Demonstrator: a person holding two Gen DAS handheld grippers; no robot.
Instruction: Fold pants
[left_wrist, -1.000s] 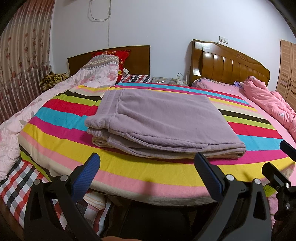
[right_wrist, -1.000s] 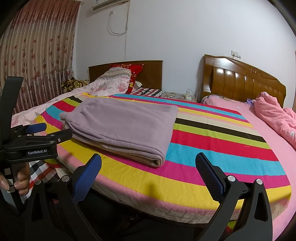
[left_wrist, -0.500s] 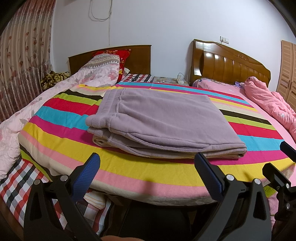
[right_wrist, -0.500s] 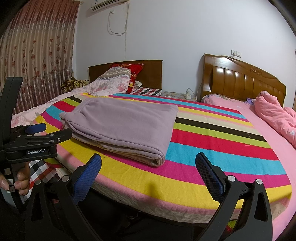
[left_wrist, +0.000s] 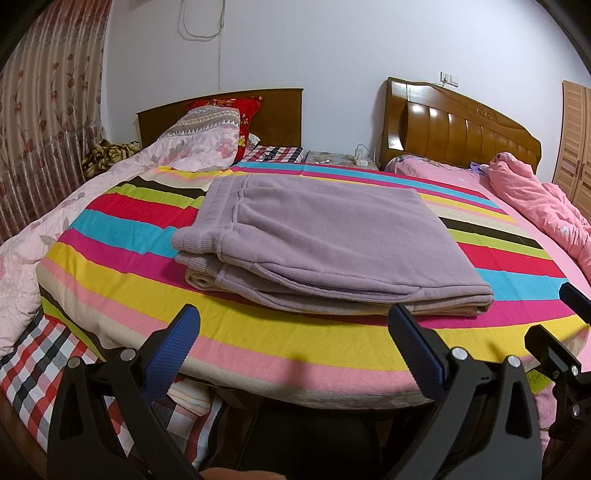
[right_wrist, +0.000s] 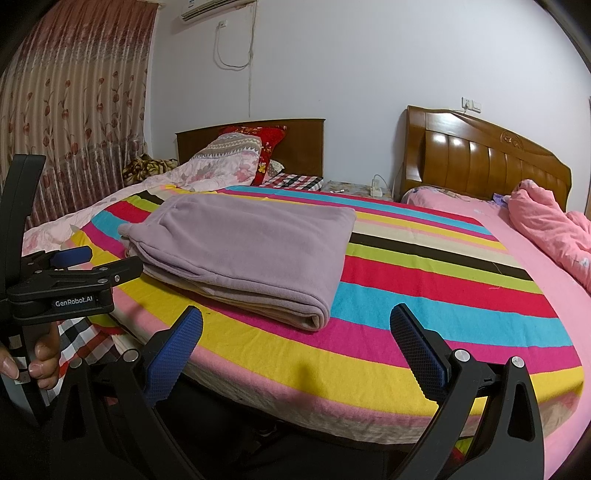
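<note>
Two hand-held grippers (left_wrist: 295, 343) (right_wrist: 295, 343) wide, empty | fleece pants (left_wrist: 325, 240) – folded rectangle | striped blanket (left_wrist: 258, 332)

Matt fleecy pants (left_wrist: 325, 236) — glossy wooden headboard (left_wrist: 454, 129).

We hold our left gripper (left_wrist: 295, 336) and right gripper (right_wrist: 297, 338) level and side by side, both spread wide and empty, our left hand (right_wrist: 35, 360) wrapped around its handle.
</note>
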